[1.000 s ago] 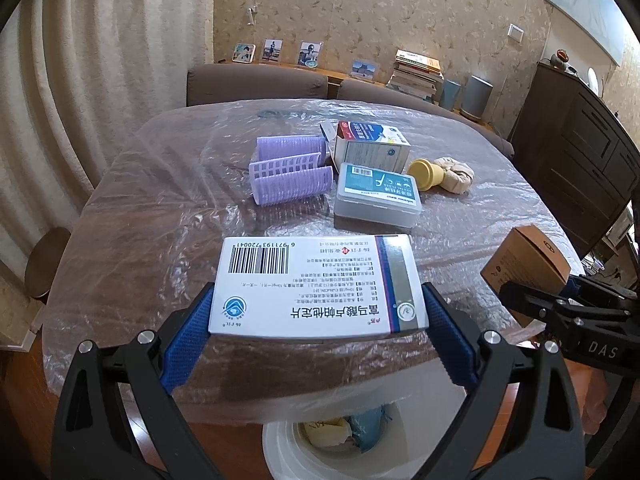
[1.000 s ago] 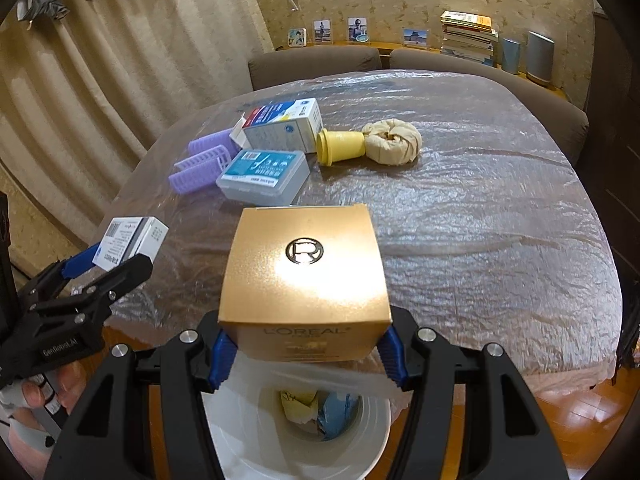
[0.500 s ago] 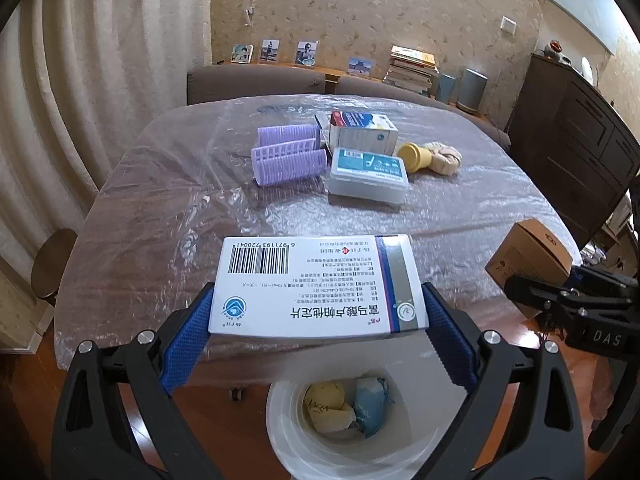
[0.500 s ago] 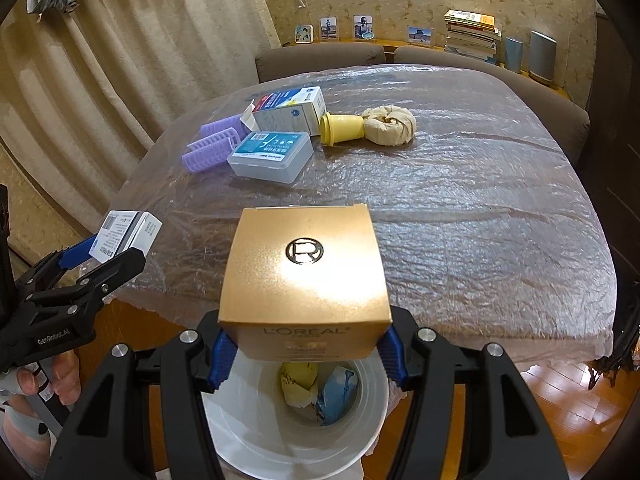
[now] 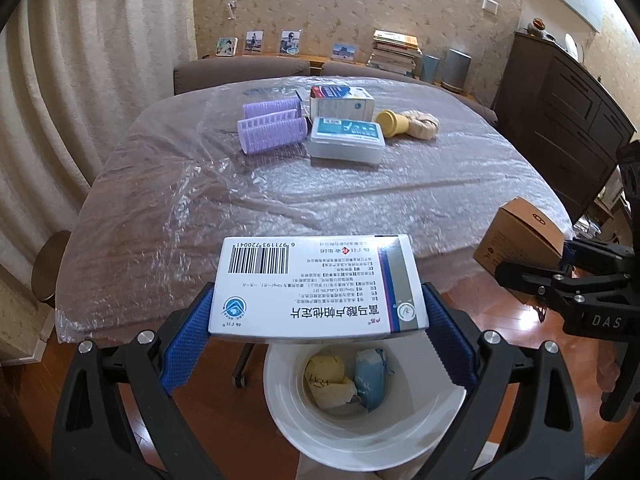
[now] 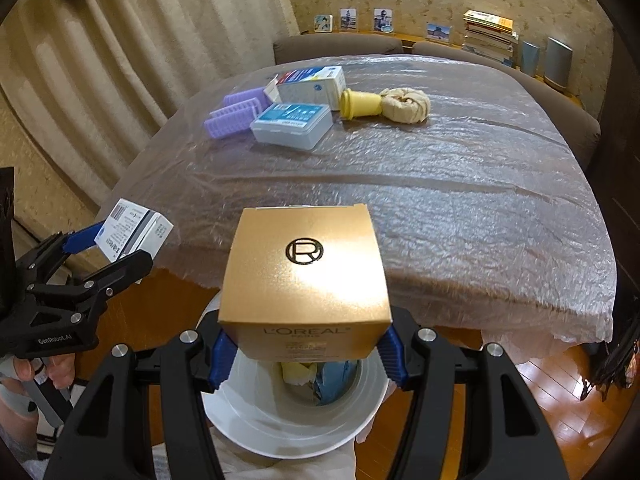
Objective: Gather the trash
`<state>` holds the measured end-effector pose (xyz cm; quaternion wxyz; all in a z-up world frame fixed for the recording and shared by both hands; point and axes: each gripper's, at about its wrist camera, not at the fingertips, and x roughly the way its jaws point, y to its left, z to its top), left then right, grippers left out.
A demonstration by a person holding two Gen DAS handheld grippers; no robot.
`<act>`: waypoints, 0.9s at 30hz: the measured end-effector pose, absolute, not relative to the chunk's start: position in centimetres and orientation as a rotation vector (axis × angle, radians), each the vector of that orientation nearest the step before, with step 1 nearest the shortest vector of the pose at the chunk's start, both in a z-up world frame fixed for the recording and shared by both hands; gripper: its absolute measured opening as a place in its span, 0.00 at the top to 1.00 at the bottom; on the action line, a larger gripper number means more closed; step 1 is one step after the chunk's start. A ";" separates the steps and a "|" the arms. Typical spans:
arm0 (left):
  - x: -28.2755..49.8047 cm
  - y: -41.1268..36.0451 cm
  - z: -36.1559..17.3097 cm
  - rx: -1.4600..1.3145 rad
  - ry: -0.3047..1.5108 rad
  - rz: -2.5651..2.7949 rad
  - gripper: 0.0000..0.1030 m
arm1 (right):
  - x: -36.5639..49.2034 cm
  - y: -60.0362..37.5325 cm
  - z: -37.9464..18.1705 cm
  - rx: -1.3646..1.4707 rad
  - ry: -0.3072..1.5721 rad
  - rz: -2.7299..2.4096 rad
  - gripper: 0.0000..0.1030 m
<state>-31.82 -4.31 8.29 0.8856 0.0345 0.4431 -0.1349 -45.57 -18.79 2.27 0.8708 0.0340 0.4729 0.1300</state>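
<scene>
Your right gripper clamps the gold L'OREAL box – your left gripper clamps the barcoded medicine box – both above the white bin.

Open bin mouth below boxes

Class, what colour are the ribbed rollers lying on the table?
Light purple rollers; clearest in the left wrist view.

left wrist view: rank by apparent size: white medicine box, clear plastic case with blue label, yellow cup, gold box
1. white medicine box, clamped in the left gripper, nearest the lens so it looks inflated
2. clear plastic case
3. gold box, partly hidden by the right gripper; near tie with the case, order unsure
4. yellow cup
</scene>
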 end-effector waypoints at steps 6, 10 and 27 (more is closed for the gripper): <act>-33.0 -4.5 8.0 0.077 0.938 -0.295 0.06 | -46.4 -18.8 1.9 0.066 1.007 0.285 0.44; -33.5 -4.6 7.8 0.086 0.951 -0.309 0.06 | -47.0 -18.7 1.5 0.057 1.025 0.296 0.44; -34.4 -5.6 4.3 0.149 1.036 -0.355 0.06 | -47.3 -17.7 -1.2 0.019 1.116 0.315 0.44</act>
